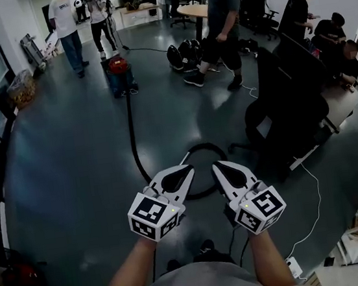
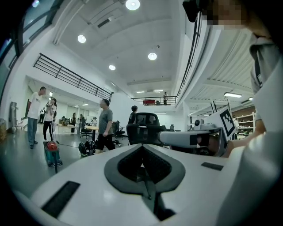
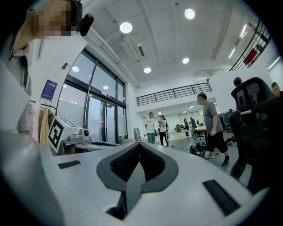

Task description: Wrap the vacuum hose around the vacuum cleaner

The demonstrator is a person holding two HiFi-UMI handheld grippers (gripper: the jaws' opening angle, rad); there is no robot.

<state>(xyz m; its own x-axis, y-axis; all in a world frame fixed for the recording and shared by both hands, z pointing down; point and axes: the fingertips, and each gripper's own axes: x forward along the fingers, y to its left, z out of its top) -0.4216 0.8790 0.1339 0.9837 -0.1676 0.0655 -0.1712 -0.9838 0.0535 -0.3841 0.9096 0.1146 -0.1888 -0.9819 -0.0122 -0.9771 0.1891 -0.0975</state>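
Observation:
A small vacuum cleaner [image 1: 118, 74] with a red top and blue body stands on the grey floor well ahead of me; it also shows far off at the left as the vacuum cleaner [image 2: 51, 152]. Its black hose [image 1: 135, 145] runs along the floor toward me and ends in a loop just beyond my hands. My left gripper [image 1: 184, 171] and right gripper [image 1: 219, 167] are held side by side at waist height, both shut and empty, pointing level toward the loop. In the gripper views each gripper's jaws meet with nothing between them: left gripper [image 2: 142, 150], right gripper [image 3: 138, 149].
A black office chair [image 1: 280, 119] and desk stand close on my right. A person in a grey shirt [image 1: 219, 29] walks beyond the vacuum; others stand at the back left. Black bags [image 1: 185, 53] lie on the floor. White cables [image 1: 314, 200] trail at the right. Glass wall at left.

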